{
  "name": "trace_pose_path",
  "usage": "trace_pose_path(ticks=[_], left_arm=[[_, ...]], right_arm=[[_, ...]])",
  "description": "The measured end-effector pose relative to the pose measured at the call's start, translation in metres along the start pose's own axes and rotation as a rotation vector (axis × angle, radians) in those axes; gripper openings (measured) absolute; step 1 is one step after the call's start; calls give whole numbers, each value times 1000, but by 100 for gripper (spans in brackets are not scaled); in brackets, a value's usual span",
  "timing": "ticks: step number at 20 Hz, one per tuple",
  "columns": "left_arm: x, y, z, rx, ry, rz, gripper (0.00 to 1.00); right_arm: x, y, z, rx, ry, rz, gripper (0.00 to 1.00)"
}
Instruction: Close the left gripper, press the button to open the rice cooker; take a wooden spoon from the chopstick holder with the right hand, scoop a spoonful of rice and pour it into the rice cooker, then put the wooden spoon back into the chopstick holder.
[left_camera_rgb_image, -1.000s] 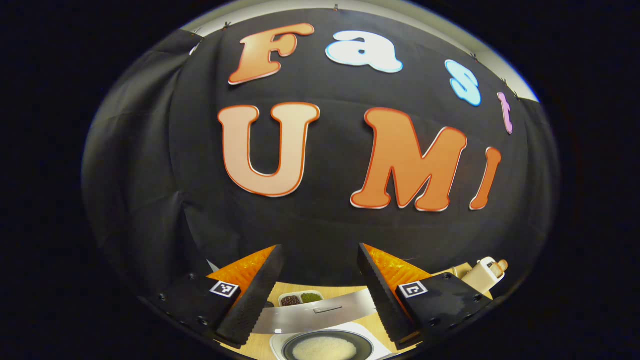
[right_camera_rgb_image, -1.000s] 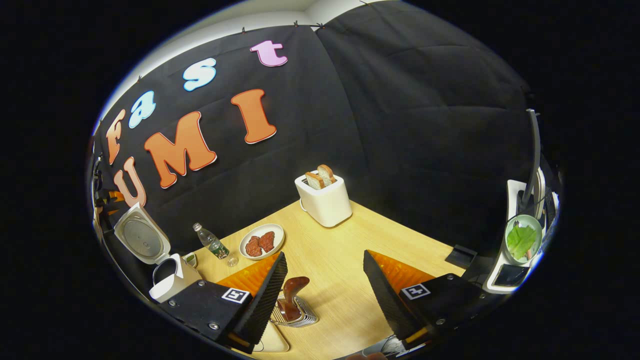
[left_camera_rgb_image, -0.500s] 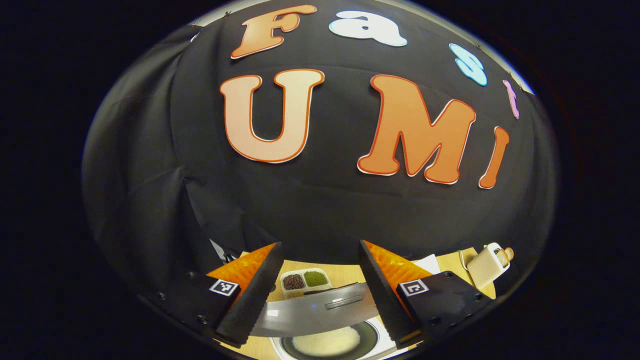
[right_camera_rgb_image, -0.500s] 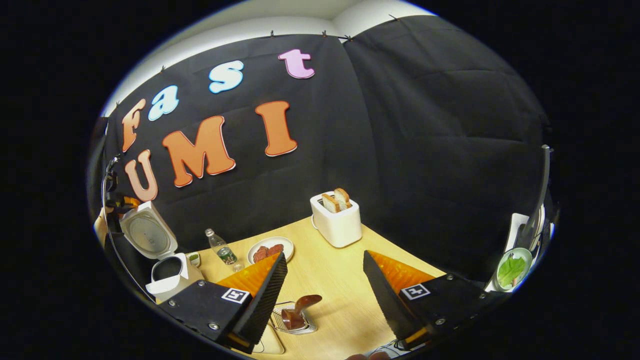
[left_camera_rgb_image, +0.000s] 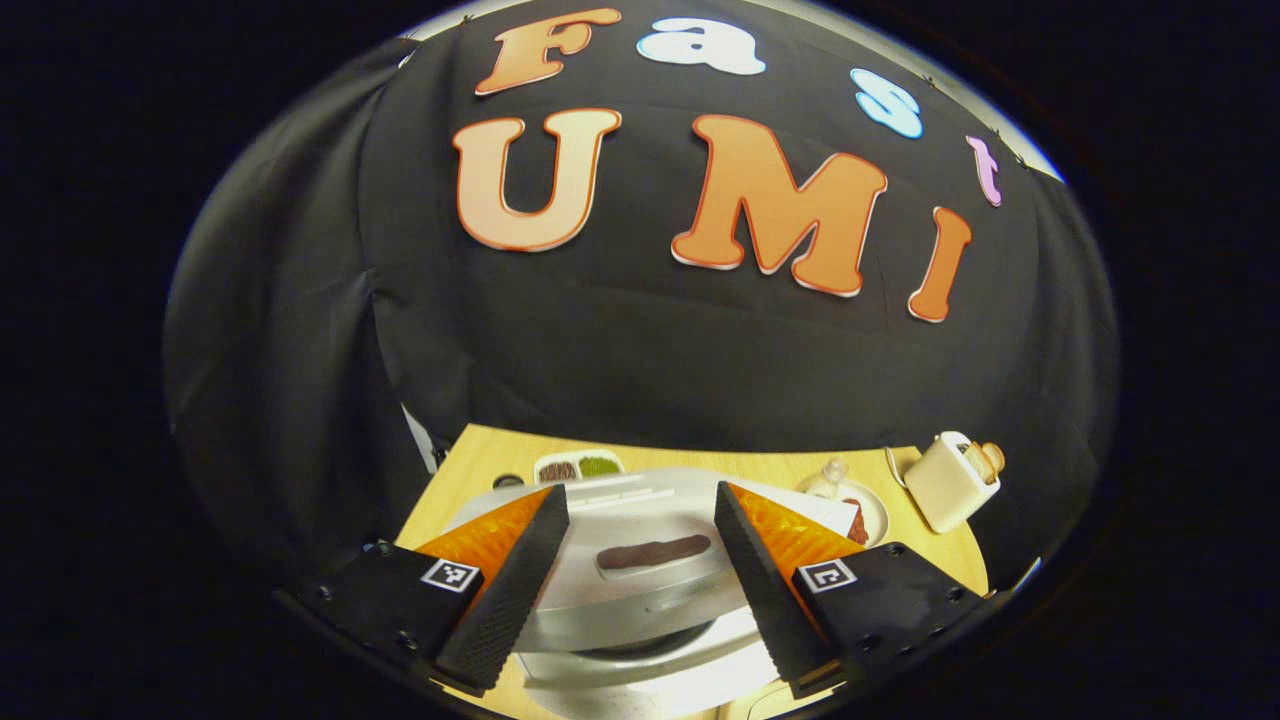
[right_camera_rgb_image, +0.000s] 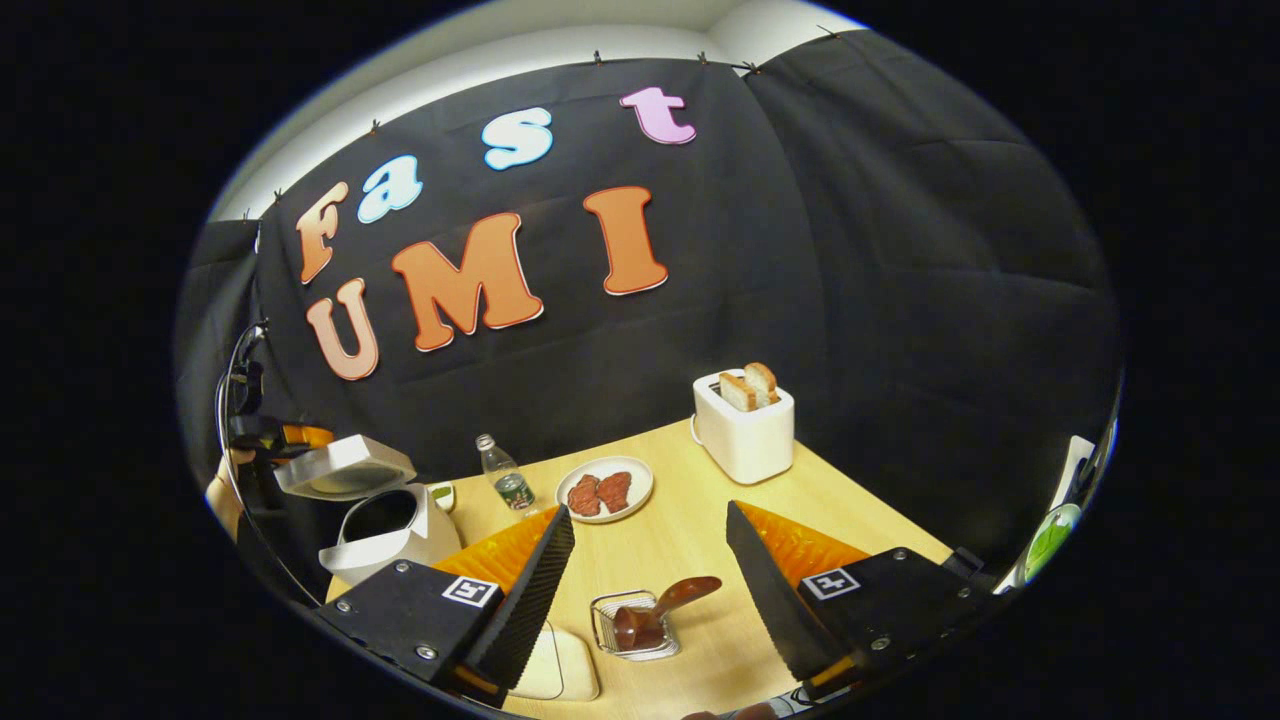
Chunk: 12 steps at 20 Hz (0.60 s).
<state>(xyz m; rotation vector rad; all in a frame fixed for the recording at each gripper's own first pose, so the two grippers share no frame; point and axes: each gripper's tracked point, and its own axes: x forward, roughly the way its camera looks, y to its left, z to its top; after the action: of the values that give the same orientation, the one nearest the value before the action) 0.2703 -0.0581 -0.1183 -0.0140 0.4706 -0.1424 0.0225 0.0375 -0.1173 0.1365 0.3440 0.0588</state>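
Spoon (right_camera_rgb_image: 665, 607) rests bowl-down in the chopstick holder (right_camera_rgb_image: 633, 630), between the right tongs (right_camera_rgb_image: 650, 590), which gape empty. Left tongs (left_camera_rgb_image: 640, 570), also spread and empty, straddle the rice cooker lid (left_camera_rgb_image: 630, 560), half-lowered over the pot; likely closing it.

left gripper (left_camera_rgb_image: 640, 570) jaws apart, right gripper (right_camera_rgb_image: 645, 590) jaws apart

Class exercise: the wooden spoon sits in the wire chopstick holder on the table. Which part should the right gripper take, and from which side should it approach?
Grip the wooden spoon on its free end, which leans up and out over the rim of the chopstick holder, toward the toaster. The lower end sits inside the wires. The right gripper, jaws open, would best descend from above, fingers straddling that end.
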Motion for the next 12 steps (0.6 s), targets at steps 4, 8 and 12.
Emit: trace_pose_path(ticks=[4,8,12], left_arm=[[2,-8,-75,101,-5,40,100],[7,-5,-104,98,-45,92,100],[14,-6,-111,65,-87,83,100]], right_arm=[[-2,9,-19,1,46,30,95],[-4,9,-20,-25,55,18,95],[-5,6,-23,-31,60,2,95]])
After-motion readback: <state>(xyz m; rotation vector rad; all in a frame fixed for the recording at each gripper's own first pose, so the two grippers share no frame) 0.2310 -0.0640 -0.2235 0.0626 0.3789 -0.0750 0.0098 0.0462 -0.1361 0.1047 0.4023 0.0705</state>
